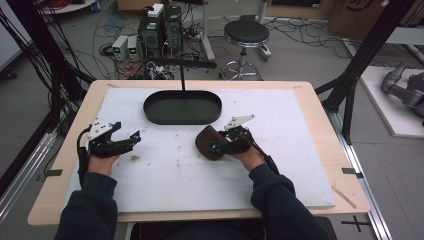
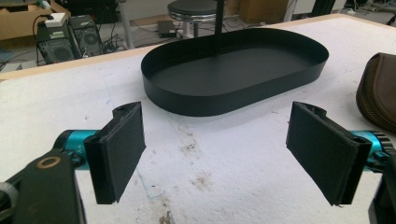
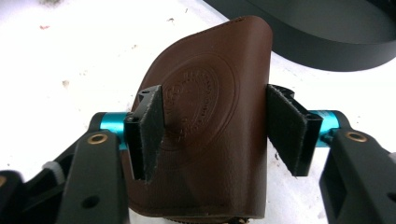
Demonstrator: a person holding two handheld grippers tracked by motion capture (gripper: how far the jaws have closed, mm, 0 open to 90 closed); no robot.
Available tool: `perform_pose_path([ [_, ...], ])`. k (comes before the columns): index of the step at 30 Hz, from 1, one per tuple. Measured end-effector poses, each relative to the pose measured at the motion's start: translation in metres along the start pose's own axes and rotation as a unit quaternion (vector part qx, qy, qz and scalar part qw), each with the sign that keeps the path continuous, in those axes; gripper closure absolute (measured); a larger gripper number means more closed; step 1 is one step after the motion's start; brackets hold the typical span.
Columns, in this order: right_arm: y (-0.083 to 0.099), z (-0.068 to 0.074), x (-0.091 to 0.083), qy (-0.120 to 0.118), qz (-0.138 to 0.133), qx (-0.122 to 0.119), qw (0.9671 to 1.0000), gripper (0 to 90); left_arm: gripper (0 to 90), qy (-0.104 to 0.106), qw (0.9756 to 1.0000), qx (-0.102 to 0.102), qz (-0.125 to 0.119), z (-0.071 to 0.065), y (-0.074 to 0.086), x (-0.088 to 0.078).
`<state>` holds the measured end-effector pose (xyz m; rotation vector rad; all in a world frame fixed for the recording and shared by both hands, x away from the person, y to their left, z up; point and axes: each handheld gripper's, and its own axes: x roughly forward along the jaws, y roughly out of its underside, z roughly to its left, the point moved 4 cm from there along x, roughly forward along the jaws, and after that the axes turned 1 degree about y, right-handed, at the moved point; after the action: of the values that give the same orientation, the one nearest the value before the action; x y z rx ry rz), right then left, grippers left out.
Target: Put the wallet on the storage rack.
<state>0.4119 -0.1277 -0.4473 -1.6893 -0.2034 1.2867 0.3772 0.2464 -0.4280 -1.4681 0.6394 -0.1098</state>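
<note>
A brown leather pouch [image 1: 207, 141] with an embossed oval stamp lies in front of the black oval tray [image 1: 150, 107], right of the board's middle. My right gripper [image 1: 216, 145] has a pad against each side of the pouch [image 3: 210, 93], so it [image 3: 218, 130] is shut on it. The pouch's far end looks tipped up a little. My left gripper [image 1: 127, 131] rests on the board's left side, open, with nothing between its pads [image 2: 219, 154]. In the left gripper view the tray [image 2: 210, 100] lies ahead and the pouch [image 2: 380, 91] shows at the right edge.
The tray [image 3: 327, 42] holds nothing, and a thin black post [image 1: 183, 77] rises from it. A stained white foam board [image 1: 165, 175] covers the wooden table [image 1: 340, 165]. Behind the table are a stool [image 1: 245, 35], computer boxes [image 1: 160, 30] and loose cables.
</note>
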Motion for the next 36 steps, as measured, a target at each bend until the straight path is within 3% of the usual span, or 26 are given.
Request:
perform_pose_path([
  [9, -0.009, 0.003, -0.013, -0.018, -0.030, 0.000, 0.9994, 63.8, 19.4, -0.001, 1.0000, -0.001, -0.001, 0.001, 0.000, 0.000],
  [11, -0.012, 0.003, -0.017, -0.011, -0.036, -0.011, 0.9992, 66.1, 19.5, -0.001, 1.0000, 0.000, -0.001, 0.001, 0.000, -0.001],
  [14, -0.018, 0.001, -0.026, 0.033, -0.048, -0.038, 0.9976, 67.5, 19.5, -0.001, 1.0000, 0.000, 0.000, 0.001, 0.000, -0.001],
  [17, -0.018, 0.000, -0.028, 0.045, -0.043, -0.050, 0.9968, 67.0, 19.5, 0.000, 1.0000, -0.002, -0.001, 0.001, 0.001, -0.001],
  [18, -0.016, 0.001, -0.025, 0.042, -0.034, -0.054, 0.9971, 66.1, 19.5, 0.000, 1.0000, -0.001, -0.001, 0.001, 0.001, -0.001],
  [20, -0.016, 0.003, -0.025, 0.024, -0.044, -0.047, 0.9976, 64.7, 19.6, 0.000, 1.0000, -0.001, -0.001, 0.001, 0.000, -0.001],
  [22, -0.016, 0.006, -0.020, -0.023, -0.045, -0.033, 0.9982, 58.5, 19.5, 0.001, 1.0000, -0.001, -0.001, 0.001, 0.000, -0.001],
  [31, -0.010, 0.007, -0.006, -0.033, -0.013, -0.023, 0.9991, 51.0, 19.6, 0.002, 1.0000, -0.002, -0.003, 0.001, 0.000, -0.001],
  [33, -0.009, 0.005, -0.002, -0.038, -0.010, -0.027, 0.9988, 59.9, 19.6, 0.004, 1.0000, -0.002, -0.004, 0.002, 0.001, -0.002],
  [36, -0.012, 0.002, -0.005, -0.041, -0.019, -0.020, 0.9988, 64.4, 19.5, 0.006, 1.0000, -0.002, -0.007, 0.002, 0.001, -0.002],
])
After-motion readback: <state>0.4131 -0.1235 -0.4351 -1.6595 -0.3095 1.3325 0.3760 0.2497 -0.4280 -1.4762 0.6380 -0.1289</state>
